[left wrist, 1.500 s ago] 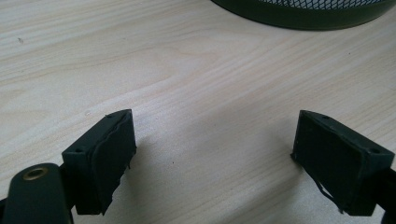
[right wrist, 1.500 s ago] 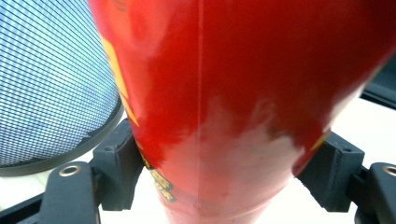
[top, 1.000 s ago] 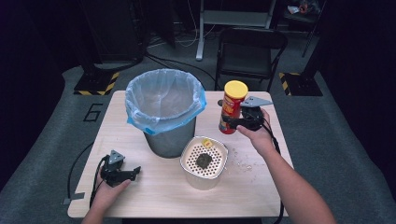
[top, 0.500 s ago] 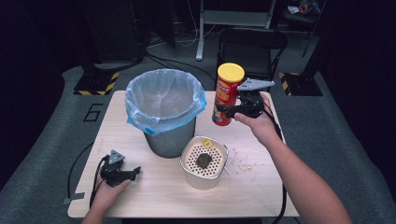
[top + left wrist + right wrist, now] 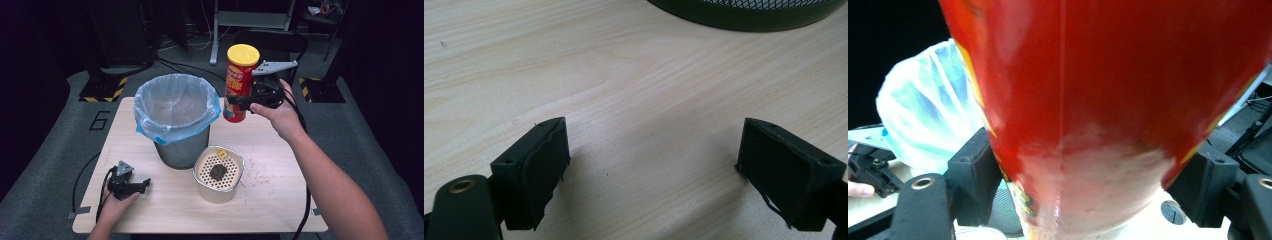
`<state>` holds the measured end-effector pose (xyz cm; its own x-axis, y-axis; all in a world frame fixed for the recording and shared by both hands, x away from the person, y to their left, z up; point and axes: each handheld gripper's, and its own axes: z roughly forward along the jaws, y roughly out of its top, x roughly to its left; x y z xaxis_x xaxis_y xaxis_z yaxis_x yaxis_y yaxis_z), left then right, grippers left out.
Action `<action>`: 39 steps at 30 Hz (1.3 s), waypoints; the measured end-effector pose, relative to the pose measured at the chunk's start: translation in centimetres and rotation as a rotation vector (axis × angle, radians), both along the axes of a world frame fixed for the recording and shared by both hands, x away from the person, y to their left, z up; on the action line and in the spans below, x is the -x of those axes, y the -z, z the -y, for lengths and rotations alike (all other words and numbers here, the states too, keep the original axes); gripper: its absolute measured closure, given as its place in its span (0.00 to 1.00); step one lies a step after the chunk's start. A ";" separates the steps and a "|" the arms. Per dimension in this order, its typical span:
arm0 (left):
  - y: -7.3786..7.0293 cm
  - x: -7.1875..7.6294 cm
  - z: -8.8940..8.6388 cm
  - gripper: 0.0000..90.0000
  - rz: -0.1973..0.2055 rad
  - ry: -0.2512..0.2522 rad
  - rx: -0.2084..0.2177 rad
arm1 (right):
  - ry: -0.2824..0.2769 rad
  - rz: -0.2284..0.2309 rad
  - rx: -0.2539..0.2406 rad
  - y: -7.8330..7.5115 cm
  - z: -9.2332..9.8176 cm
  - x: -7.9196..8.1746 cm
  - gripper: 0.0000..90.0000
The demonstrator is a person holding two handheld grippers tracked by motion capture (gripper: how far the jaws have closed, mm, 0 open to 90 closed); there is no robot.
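A red chip can (image 5: 239, 82) with a yellow lid hangs upright in the air to the right of the bin, and my right gripper (image 5: 243, 104) is shut on its side. Up close in the right gripper view, the can's red wall (image 5: 1108, 100) sits pressed between both black pads (image 5: 975, 172). My left gripper (image 5: 142, 185) rests on the table (image 5: 165, 210) at the front left, held by a hand. Its jaws stand wide open in the left gripper view (image 5: 651, 167) over bare wood, with nothing between them.
A metal mesh bin (image 5: 175, 117) lined with a blue-rimmed plastic bag stands at the table's middle left. A round perforated strainer bowl (image 5: 218, 172) holding a dark lump and a yellow bit sits in front of it. Crumbs (image 5: 260, 175) lie to its right.
My right gripper has lifted the chip can off the table, up and slightly away. The left gripper has stayed in place.
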<state>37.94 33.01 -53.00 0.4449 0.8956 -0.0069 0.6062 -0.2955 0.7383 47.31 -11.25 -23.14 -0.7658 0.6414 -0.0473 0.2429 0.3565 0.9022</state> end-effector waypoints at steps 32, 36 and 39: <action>0.0 0.0 0.0 0.14 -0.002 -0.002 0.006 | -0.124 0.003 -0.020 -3.9 -8.5 -0.7 0.26; 0.0 0.0 0.0 0.14 -0.002 -0.002 0.006 | -0.134 -0.001 -0.016 -3.5 -9.6 -1.0 0.26; 0.0 0.0 0.0 0.14 -0.002 -0.002 0.006 | -0.134 0.000 -0.004 -3.2 -10.2 -1.2 0.26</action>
